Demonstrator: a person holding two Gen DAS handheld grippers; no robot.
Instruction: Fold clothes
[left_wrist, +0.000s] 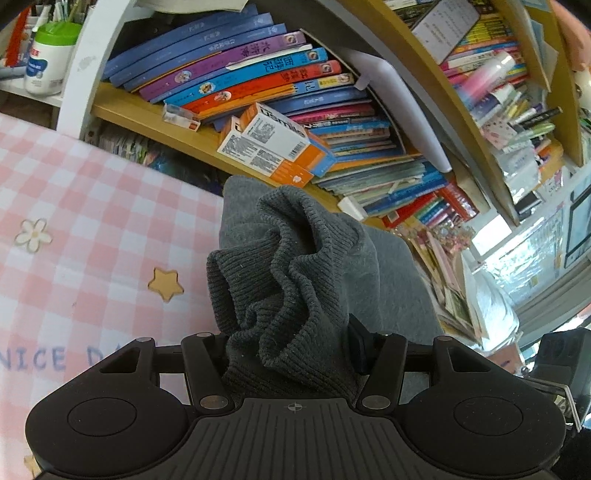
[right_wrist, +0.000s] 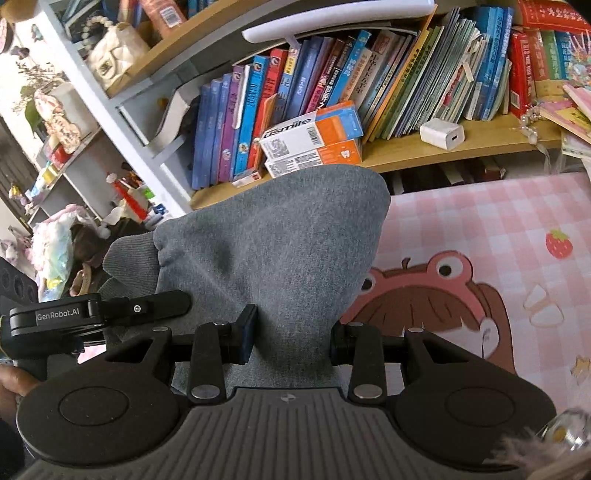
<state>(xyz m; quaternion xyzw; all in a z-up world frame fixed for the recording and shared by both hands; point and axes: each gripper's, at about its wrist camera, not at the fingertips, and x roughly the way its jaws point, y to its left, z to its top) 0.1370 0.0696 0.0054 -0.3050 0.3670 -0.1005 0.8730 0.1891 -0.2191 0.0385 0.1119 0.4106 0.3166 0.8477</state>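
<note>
The left gripper (left_wrist: 291, 354) has its fingers clamped on the dark, ribbed cuff (left_wrist: 280, 280) of a grey garment (left_wrist: 384, 280). The cuff is charcoal knit, bunched into deep folds and standing up out of the fingers, while the smoother, lighter grey fleece body of the garment spreads behind it and off to the right. The garment is lifted above the counter (left_wrist: 92, 236), which is covered in a pink-and-white checked mat with flower and star prints.

From the right wrist view, the left gripper (right_wrist: 162, 302) shows at the left edge, beside the ribbed end of the cloth. The right gripper (right_wrist: 291, 339) has its fingers pinched on the plain fleece of the same garment (right_wrist: 273, 251), which rises from them as a broad flap, rounded at the top and narrowing toward the grip. The cloth's long axis runs roughly side to side between the two grippers, ribbed end at the left. It hangs in front of a bookshelf (right_wrist: 443, 147) packed with books and an orange-and-white box (right_wrist: 314, 133), with the pink cartoon-printed counter (right_wrist: 517, 221) to the right.
</note>
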